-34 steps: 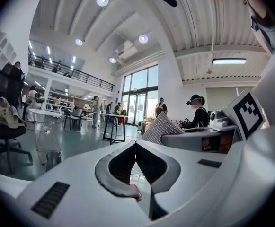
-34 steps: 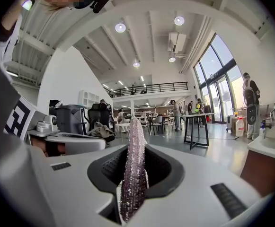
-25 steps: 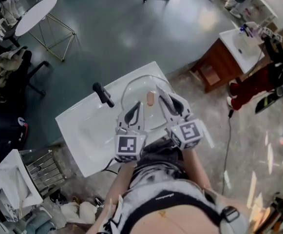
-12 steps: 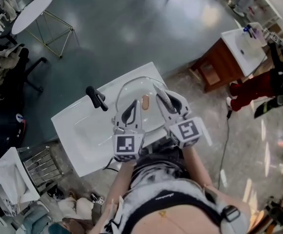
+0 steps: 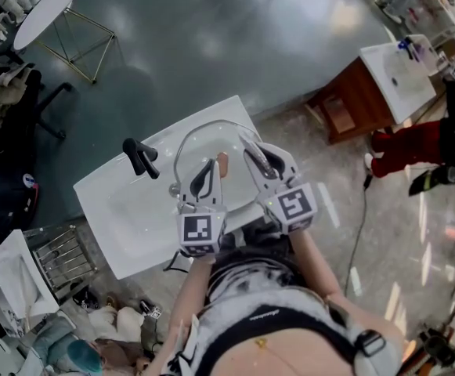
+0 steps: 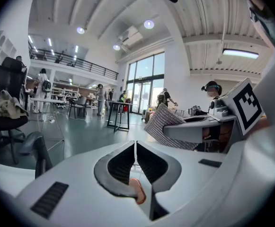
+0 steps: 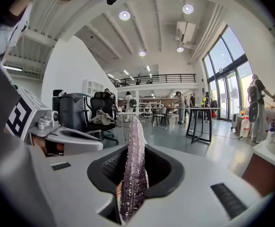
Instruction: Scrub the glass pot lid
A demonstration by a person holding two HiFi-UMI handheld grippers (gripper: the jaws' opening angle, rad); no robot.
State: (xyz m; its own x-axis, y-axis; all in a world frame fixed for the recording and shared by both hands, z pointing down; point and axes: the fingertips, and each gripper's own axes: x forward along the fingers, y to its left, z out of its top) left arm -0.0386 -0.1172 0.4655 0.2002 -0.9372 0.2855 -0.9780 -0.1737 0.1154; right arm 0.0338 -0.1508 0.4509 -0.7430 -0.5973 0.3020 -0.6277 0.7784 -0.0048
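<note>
A clear glass pot lid [image 5: 198, 135] with a tan knob [image 5: 222, 163] is held on edge over the white basin [image 5: 125, 210]. My left gripper [image 5: 209, 168] grips the lid's rim, and its jaws are starting to open. The left gripper view shows that gripper [image 6: 135, 144] with only a thin slit between its pads and the knob [image 6: 137, 191] below them. My right gripper [image 7: 134, 151] is shut on a glittery silver scrub cloth [image 7: 135, 164]. It sits just right of the lid [image 5: 247, 142], with the cloth pointing at the glass.
A black faucet [image 5: 139, 157] stands at the basin's back left. A wooden cabinet with a second sink [image 5: 376, 84] is at the right, and a cable [image 5: 360, 233] runs on the floor. A wire rack [image 5: 59, 261], a round white table [image 5: 43, 14] and a black chair [image 5: 8, 92] are at the left.
The lid, both grippers and the basin sit a little further left and higher in the head view. Both grips look unchanged.
</note>
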